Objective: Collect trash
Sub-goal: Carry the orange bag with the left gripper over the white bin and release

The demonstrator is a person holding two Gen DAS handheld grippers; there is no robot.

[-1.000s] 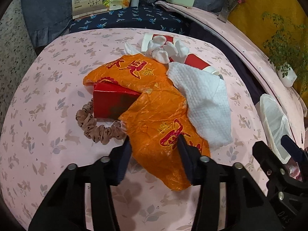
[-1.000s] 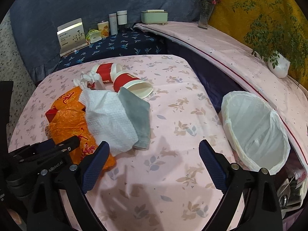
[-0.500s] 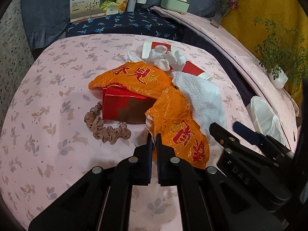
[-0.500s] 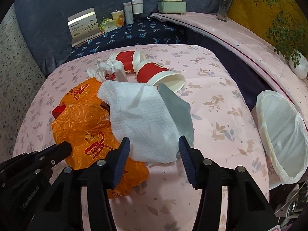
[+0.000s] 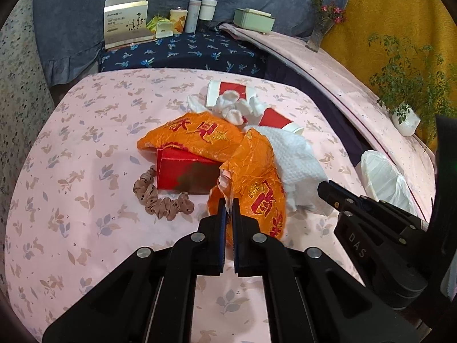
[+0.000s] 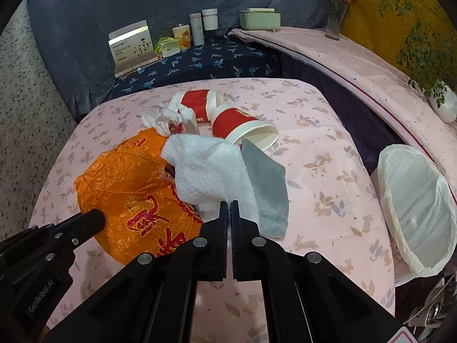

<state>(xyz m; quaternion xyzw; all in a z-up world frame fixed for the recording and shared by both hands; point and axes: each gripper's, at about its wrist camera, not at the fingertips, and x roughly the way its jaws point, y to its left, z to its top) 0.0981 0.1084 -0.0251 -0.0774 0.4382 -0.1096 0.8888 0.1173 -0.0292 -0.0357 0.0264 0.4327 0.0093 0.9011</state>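
On the pink rabbit-print tablecloth (image 5: 85,148) lies a loose pile of rubbish, and both grippers bite into its near edge. The left gripper (image 5: 228,204) is pinched tight on the near corner of the orange plastic bag (image 5: 257,183), whose crumpled edge shows between the pads. The right gripper (image 6: 229,208) has just been closing, and its jaws now meet on the near hem of the white paper towel (image 6: 211,171), just left of a grey cloth (image 6: 268,183).

The step in hand looks like the grasp itself, both pieces seized but not yet lifted clear. Next comes a lift and a carry rightward to the lined bin (image 6: 414,208), which stands off the table's right edge, its mouth tipped toward the pile. The towel overlaps the bag, so the two hands should probably rise together or the sheets may drag each other.

Both tools point steeply downward and forward, side by side, left beside right.

Remaining behind are two red paper cups (image 6: 242,125) lying on their sides at the far end, a knotted white tissue (image 6: 171,118), a red box (image 5: 185,174) under the bag, and a brown scrunchie (image 5: 160,200) to its left, likely no trash.
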